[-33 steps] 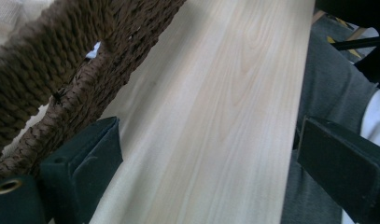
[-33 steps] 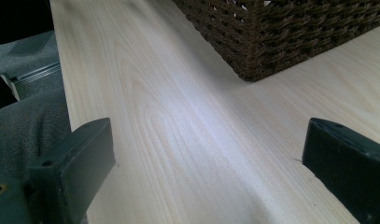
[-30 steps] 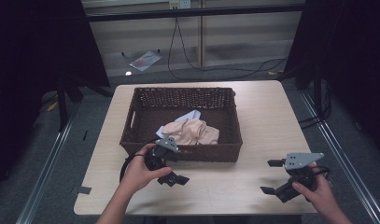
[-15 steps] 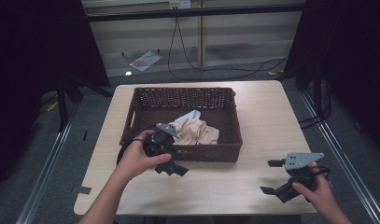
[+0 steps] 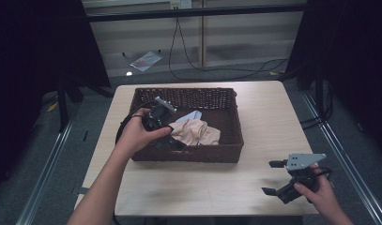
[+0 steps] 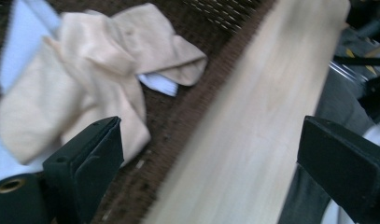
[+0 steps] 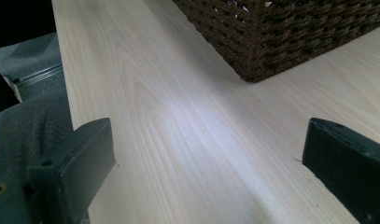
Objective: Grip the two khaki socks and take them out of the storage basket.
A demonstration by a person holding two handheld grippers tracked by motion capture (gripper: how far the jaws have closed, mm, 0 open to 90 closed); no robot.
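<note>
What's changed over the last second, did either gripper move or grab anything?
The left gripper moved forward from the table in front of the basket to over its near left part, jaws open above the beige cloth, holding nothing. The right gripper stayed at the table's near right corner, open and empty. Basket, beige cloth and light blue cloth lie as before.

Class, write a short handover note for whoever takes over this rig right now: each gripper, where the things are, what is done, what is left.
Left gripper: open, holding nothing, over the near left part of the basket, jaws toward the beige cloth.
Right gripper: open, holding nothing, low over the table at its near right corner.
Things: beige cloth crumpled in the basket, on top of a pale blue cloth.
Done: nothing gripped yet.
Left: probably close on the beige cloth and lift it.
</note>
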